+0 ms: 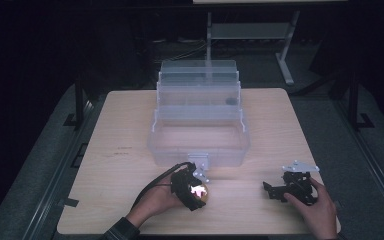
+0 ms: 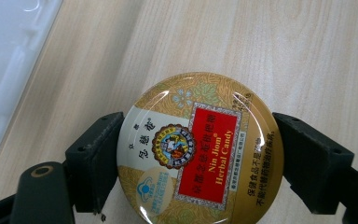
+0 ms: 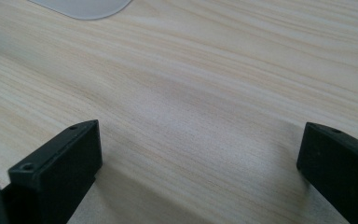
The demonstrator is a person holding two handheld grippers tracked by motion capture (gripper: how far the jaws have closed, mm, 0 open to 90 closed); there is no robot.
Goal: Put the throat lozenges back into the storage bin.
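Gold candy tin [image 2: 199, 149] clamped between left tongs [image 2: 193, 158] jaws.

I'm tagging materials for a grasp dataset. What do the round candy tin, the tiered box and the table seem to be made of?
Tin: probably printed metal with a glossy lacquer; bright glare streaks on its lid. It sits between the left gripper fingers.
Box: clear, slightly frosted plastic; the table shows through.
Table: pale wood or wood-look laminate, matte; the grain lines run evenly.

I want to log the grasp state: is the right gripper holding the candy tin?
No, the right gripper has its jaws wide apart over bare table; the Nin Jiom Herbal Candy tin sits clamped in the left gripper.
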